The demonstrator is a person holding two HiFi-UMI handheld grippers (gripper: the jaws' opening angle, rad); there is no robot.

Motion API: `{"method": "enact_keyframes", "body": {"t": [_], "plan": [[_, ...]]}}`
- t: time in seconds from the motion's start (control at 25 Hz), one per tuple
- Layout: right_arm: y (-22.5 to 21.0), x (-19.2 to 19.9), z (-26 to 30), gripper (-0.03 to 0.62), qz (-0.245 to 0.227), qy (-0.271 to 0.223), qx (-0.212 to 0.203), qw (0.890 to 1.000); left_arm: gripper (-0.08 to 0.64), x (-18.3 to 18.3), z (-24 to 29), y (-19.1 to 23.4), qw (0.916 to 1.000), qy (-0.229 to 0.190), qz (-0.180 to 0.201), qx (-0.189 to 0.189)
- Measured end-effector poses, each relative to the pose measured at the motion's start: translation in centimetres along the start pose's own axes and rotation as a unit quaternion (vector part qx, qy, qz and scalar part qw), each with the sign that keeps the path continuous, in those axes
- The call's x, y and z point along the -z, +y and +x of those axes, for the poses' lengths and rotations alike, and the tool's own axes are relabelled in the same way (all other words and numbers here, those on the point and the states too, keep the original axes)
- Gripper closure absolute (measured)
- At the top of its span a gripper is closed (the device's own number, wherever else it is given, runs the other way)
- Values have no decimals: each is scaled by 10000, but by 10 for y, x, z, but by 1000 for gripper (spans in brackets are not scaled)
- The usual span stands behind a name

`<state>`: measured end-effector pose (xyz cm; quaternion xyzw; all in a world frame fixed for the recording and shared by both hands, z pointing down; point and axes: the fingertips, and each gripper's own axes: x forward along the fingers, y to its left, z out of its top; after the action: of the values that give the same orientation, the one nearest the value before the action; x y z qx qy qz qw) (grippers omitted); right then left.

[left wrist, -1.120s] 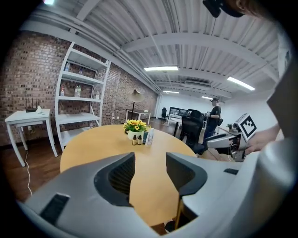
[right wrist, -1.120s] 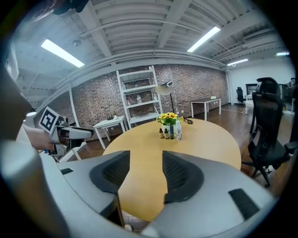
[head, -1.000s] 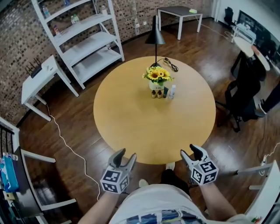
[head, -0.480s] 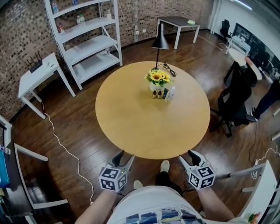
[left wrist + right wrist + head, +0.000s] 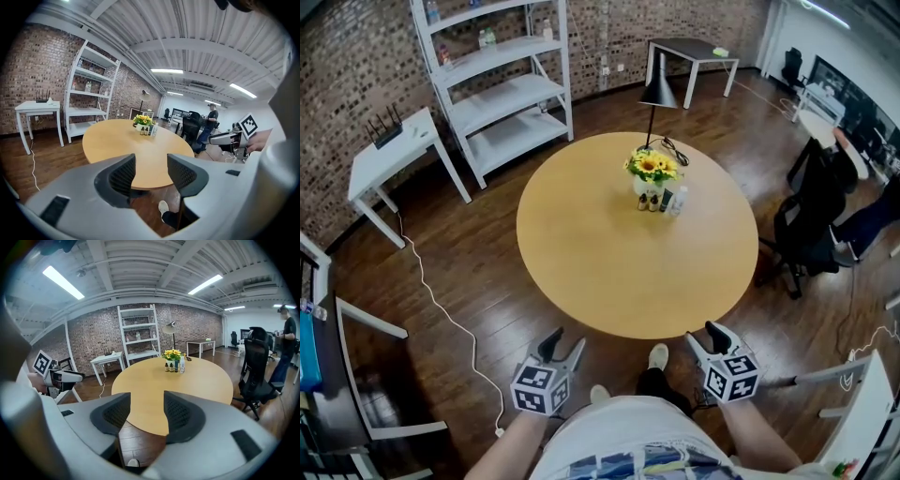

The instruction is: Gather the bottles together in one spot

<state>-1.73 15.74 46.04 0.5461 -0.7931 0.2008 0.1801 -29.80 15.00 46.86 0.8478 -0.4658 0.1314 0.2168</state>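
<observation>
Several small bottles (image 5: 660,200) stand clustered beside a vase of sunflowers (image 5: 652,166) on the far half of the round wooden table (image 5: 609,272). Two are small and brown, one is dark and one is white. They show far off in the left gripper view (image 5: 147,131) and in the right gripper view (image 5: 174,365). My left gripper (image 5: 562,343) hangs over the floor just short of the table's near edge. It is open, its jaws have just opened slightly further, and nothing is between them. My right gripper (image 5: 709,335) is open and empty at the near right edge.
A black lamp (image 5: 656,91) stands behind the flowers. A white shelf unit (image 5: 502,84) and a small white table (image 5: 394,155) are at the far left. A black office chair (image 5: 811,230) stands to the right, and a white cable (image 5: 441,309) runs over the floor at left.
Both grippers have drawn back from the table's near edge toward my body and now hang over the floor. The table looks farther away. The bottles have not moved.
</observation>
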Motion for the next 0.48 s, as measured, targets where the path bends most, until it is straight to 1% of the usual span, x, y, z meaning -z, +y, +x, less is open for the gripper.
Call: {"method": "enact_keyframes", "body": {"t": [0.2,0.48], "plan": [[2,3,6,347,-152,120,61,9998,370,9,-7,7,9999,67,-64,-91],[5,1,9,347,-268,156,68,9995,370,8,-4,12,9999,125,-28,-58]]}}
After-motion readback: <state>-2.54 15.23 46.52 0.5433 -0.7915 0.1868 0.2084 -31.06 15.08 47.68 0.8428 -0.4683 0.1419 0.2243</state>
